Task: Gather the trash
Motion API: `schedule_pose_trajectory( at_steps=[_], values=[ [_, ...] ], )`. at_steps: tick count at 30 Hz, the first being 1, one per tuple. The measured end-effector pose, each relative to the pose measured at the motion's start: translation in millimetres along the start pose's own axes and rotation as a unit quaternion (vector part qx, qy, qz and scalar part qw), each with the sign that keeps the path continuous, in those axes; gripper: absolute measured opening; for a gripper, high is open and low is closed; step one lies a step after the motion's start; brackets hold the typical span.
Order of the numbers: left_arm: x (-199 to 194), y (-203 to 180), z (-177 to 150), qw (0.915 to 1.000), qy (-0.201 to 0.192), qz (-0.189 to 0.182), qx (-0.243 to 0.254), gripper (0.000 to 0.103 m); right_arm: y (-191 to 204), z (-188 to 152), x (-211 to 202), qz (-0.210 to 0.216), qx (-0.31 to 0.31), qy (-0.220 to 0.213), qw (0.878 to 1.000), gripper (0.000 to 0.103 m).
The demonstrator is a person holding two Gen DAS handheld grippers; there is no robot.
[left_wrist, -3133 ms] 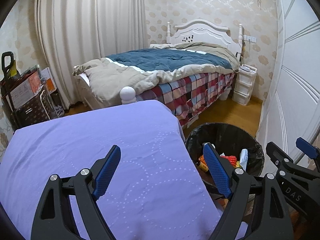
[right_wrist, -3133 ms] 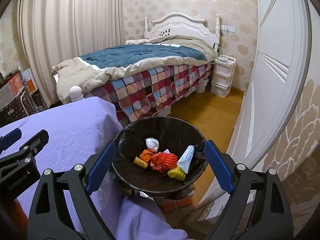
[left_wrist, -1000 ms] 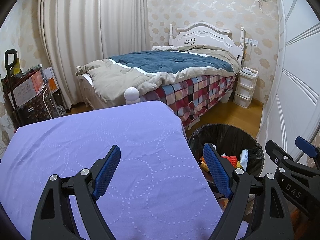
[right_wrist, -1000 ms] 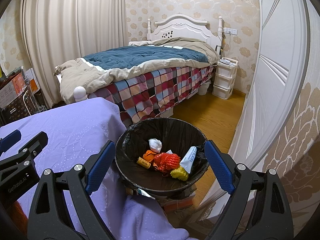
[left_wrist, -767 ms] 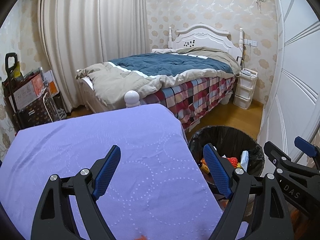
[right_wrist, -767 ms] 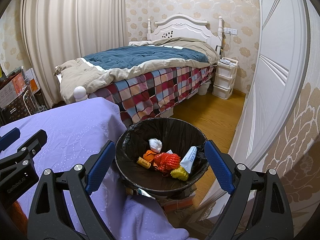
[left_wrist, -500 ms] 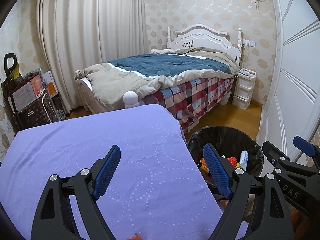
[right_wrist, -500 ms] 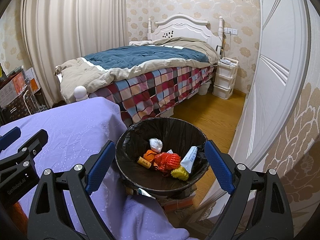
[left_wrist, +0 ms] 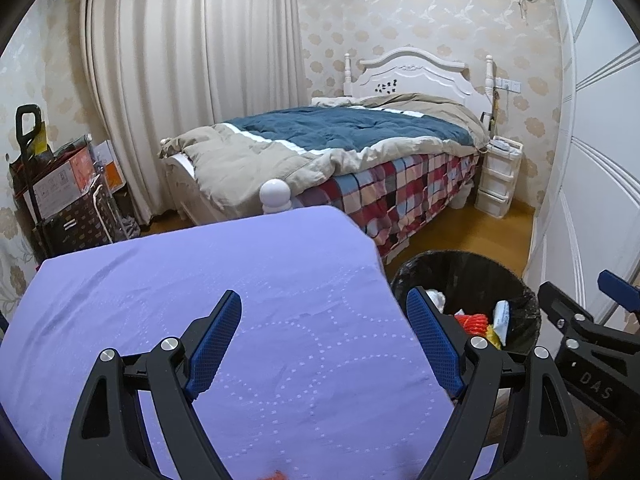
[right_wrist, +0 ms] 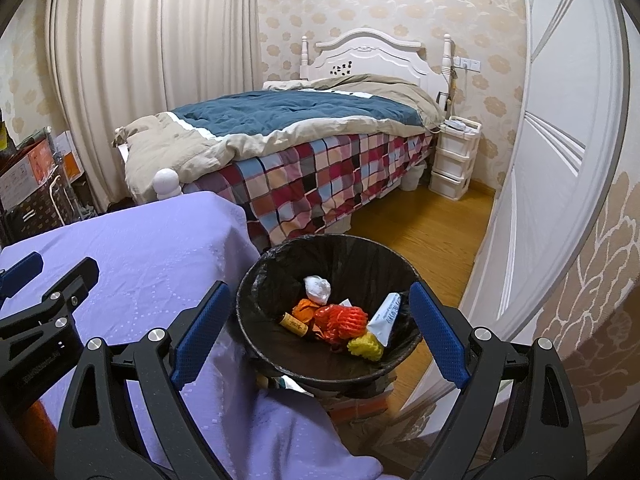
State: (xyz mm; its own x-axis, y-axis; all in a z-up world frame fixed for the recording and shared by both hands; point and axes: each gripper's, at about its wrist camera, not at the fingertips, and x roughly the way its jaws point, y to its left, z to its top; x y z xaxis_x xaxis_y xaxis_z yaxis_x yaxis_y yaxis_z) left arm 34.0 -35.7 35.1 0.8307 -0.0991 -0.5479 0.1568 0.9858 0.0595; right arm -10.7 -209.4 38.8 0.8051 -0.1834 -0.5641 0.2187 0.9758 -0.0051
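Both tongs hang released and empty: the left tongs [left_wrist: 324, 336] over the purple-covered bench [left_wrist: 200, 280], the right tongs [right_wrist: 320, 328] above the black-lined trash bin [right_wrist: 280, 344] beside it, holding red netting [right_wrist: 342, 320], a crumpled tissue [right_wrist: 317, 289] and a tube [right_wrist: 386, 312].

My view: bedroom, floral beige wallpaper [left_wrist: 420, 12], cream curtains [left_wrist: 192, 60] at 11 o'clock. White-framed bed [right_wrist: 304, 136] at 12, blue-and-tan quilt, checked cover. White drawer unit [right_wrist: 454, 160] at 1. Wood floor [right_wrist: 424, 228]; white panelled wardrobe [right_wrist: 560, 140] at 3.
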Motion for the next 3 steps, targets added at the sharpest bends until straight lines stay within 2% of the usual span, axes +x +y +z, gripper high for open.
schedule_pose_trajectory(
  at_steps=[3],
  values=[
    [4.3,10.2,-3.8,0.9999,0.010,0.007,-0.008,0.082,14.3,-1.0,2.0,0.005,-0.008,0.003,1.000,0.088]
  ],
)
